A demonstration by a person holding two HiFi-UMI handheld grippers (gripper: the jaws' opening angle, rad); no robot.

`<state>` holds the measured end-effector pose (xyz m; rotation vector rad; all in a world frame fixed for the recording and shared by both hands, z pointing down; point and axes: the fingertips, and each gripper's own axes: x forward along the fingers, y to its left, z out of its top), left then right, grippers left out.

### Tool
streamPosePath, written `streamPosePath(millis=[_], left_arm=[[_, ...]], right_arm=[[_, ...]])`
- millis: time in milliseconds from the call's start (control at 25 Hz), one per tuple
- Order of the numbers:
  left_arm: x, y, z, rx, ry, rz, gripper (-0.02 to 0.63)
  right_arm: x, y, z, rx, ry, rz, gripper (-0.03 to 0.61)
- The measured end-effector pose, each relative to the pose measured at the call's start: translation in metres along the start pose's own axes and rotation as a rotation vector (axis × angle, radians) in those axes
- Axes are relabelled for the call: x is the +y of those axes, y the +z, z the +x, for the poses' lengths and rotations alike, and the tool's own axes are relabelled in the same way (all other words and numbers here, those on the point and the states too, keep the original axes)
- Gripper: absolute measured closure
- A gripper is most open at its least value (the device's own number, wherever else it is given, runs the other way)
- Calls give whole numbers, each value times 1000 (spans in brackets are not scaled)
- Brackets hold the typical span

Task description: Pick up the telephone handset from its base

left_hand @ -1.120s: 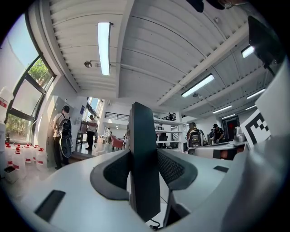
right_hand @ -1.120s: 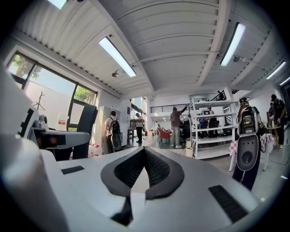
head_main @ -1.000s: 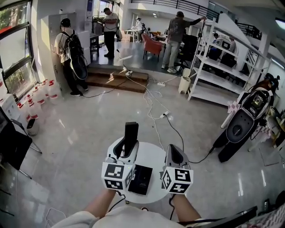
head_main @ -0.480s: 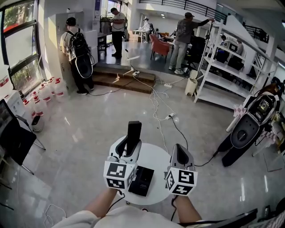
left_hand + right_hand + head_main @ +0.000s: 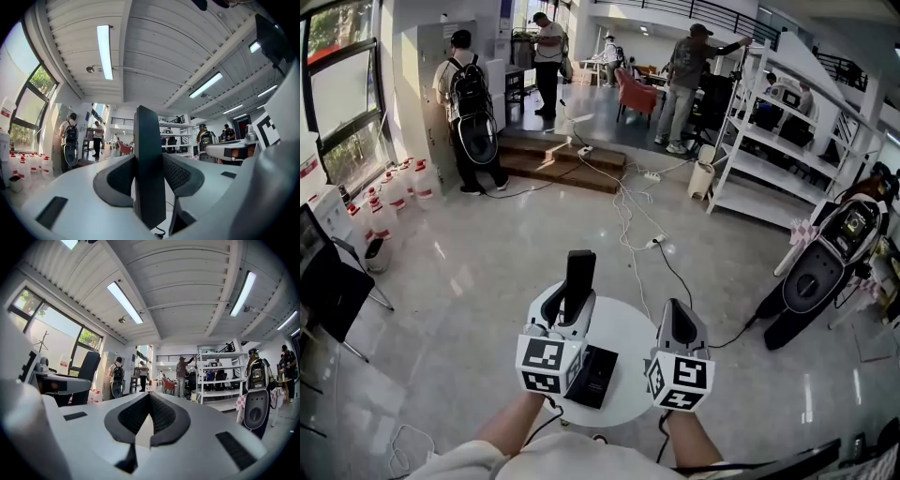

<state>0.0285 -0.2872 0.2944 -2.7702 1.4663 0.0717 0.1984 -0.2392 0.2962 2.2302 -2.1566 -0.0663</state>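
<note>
The left gripper [image 5: 570,302] is pinching a slim black telephone handset [image 5: 579,274] between its jaws. In the left gripper view the dark ribbed pads are pressing on both flat sides of the handset, which is standing on edge and reaching well past the jaw tips. The handset is hanging in the air over the left part of a small round white table [image 5: 628,330], lifted clear of its base, with its far end pointing beyond the table's far edge.

The flat black rectangular base [image 5: 594,377] is lying on the table near the edge closest to the person, just right of the left gripper's marker cube and apart from the handset.

The right gripper [image 5: 676,317] is hovering over the right edge of the table. Its jaws are pressing together at the tips with nothing between them, as the right gripper view is showing.

Beyond the table a glossy grey floor [image 5: 487,244] is spreading out, with white cables [image 5: 628,211] trailing across it and a white shelving rack [image 5: 769,141] standing at the right.
</note>
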Motion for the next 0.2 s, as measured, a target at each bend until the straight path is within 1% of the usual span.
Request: streamPosePath(millis=[200], left_arm=[[4,1,-2,0,6,-5,416]], right_arm=[[1,4,-2,-9,0,0,554]])
